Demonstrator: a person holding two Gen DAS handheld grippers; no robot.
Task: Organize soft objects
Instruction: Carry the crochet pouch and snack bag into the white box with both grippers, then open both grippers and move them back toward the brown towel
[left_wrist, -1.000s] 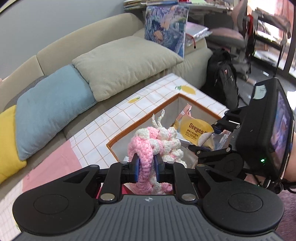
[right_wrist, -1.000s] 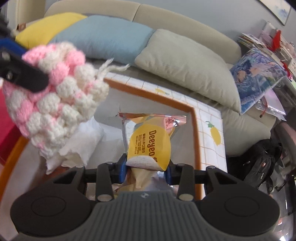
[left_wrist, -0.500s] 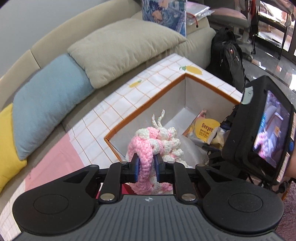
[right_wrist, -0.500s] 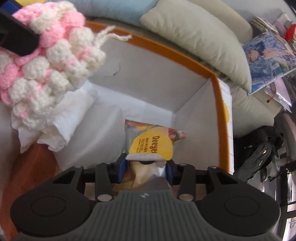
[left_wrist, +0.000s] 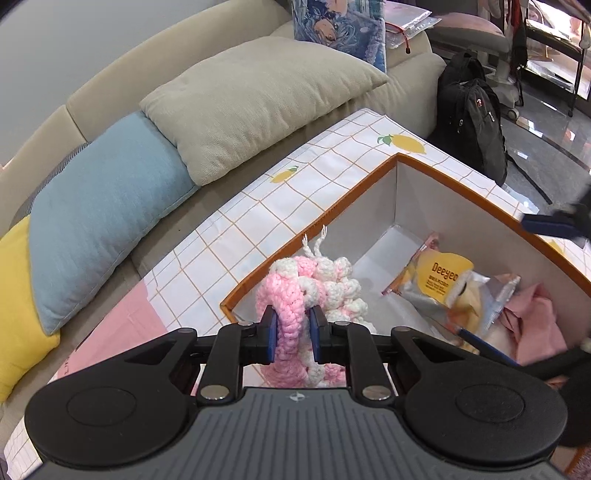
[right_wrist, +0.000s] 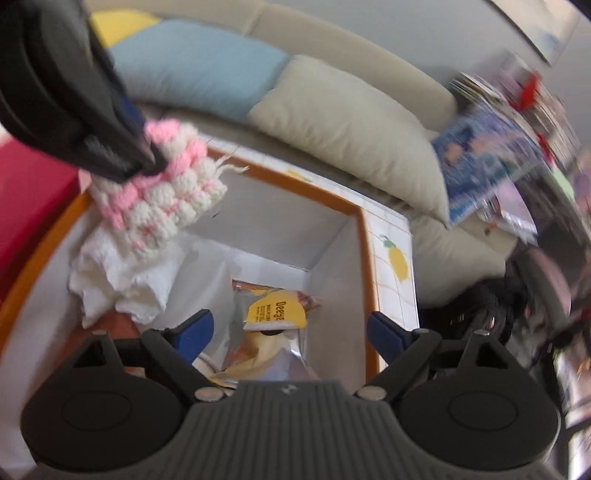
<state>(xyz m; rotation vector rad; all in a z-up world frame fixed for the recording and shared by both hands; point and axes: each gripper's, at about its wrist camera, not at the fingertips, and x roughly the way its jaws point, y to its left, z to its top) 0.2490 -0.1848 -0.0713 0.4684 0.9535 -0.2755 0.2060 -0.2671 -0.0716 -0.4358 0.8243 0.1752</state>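
Observation:
My left gripper (left_wrist: 291, 334) is shut on a pink and white crocheted piece (left_wrist: 314, 288) and holds it over the near left corner of an orange-rimmed storage box (left_wrist: 310, 236). The crochet also shows in the right wrist view (right_wrist: 166, 195). My right gripper (right_wrist: 290, 334) is open and empty above the box (right_wrist: 364, 236). A yellow Deeyeo snack packet (right_wrist: 275, 317) lies on the box floor below it, also seen in the left wrist view (left_wrist: 439, 280). A pink cloth (left_wrist: 532, 321) lies beside the packet.
White crumpled paper (right_wrist: 114, 273) lies in the box under the crochet. A sofa behind holds a beige cushion (left_wrist: 255, 99), a blue cushion (left_wrist: 99, 218) and a yellow cushion (left_wrist: 18, 306). A black backpack (left_wrist: 472, 114) stands on the floor to the right.
My right gripper has opened and let go of the snack packet, which now lies in the box, and has pulled back up. My left gripper still holds the crochet over the box corner.

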